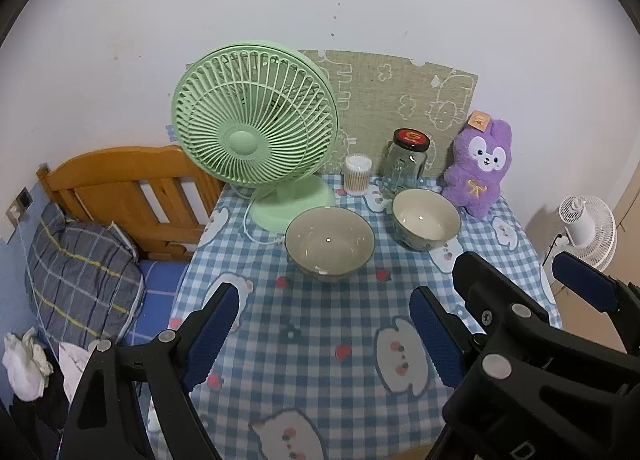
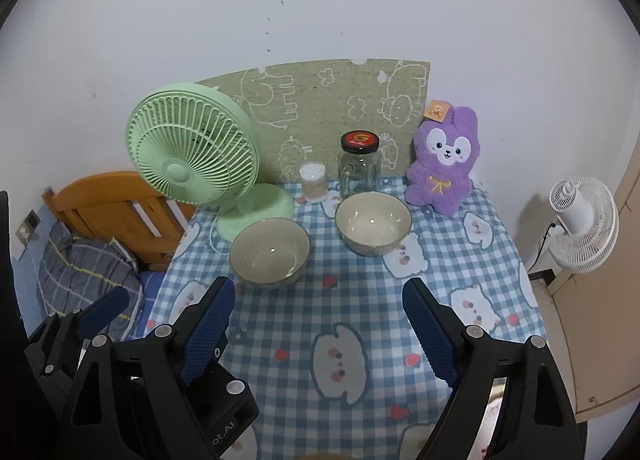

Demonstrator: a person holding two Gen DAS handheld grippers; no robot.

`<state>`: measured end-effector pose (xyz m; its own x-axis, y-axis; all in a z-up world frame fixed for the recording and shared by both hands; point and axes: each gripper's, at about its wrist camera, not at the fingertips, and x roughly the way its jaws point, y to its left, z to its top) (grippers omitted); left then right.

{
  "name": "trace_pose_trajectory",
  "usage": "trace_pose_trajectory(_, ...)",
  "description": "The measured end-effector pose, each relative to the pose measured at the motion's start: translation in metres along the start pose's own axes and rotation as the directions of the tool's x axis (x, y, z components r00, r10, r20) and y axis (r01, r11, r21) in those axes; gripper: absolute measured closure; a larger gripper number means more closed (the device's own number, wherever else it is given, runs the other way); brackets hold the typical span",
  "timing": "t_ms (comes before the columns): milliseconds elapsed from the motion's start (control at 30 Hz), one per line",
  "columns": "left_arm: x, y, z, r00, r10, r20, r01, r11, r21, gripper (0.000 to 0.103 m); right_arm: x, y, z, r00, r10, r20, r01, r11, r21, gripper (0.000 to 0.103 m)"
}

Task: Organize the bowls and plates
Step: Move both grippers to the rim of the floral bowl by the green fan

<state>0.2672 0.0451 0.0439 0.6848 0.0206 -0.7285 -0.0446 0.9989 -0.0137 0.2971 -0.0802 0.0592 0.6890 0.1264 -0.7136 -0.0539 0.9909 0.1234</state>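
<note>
Two cream bowls with dark rims stand upright and empty on the blue checked tablecloth [image 1: 320,340]. The left bowl [image 1: 330,244] [image 2: 270,250] sits by the green fan's base. A short gap to the right, the other bowl [image 1: 426,218] [image 2: 372,222] stands in front of the jar. My left gripper [image 1: 324,292] hovers open over the cloth, short of the left bowl, holding nothing. My right gripper [image 2: 318,284] [image 1: 512,260] is beside it on the right, open and empty too, short of both bowls. One blue pad of the left gripper's fingers [image 2: 108,304] shows in the right wrist view.
At the table's back stand a green desk fan [image 1: 256,128], a cotton swab tub [image 1: 357,174], a glass jar with a dark lid [image 1: 406,160] and a purple plush rabbit [image 1: 480,168]. A wooden headboard [image 1: 128,188] and pillow [image 1: 80,272] lie left; a white fan [image 2: 580,220] stands right.
</note>
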Motion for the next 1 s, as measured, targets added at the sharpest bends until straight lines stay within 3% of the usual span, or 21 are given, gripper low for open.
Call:
trace_pose_trajectory(867, 0.111, 0.024, 0.032, 1.0, 0.012, -0.024, -0.011, 0.999, 0.051, 0.015, 0.122, 0.02, 0.021, 0.998, -0.041, -0.039, 0.042, 0.999, 0.01, 0.017)
trace_pose_trajectory(1000, 0.13, 0.026, 0.034, 1.0, 0.019, -0.024, -0.018, 0.998, 0.059, 0.015, 0.142, 0.023, 0.022, 0.998, -0.046, -0.045, 0.047, 0.999, 0.007, 0.023)
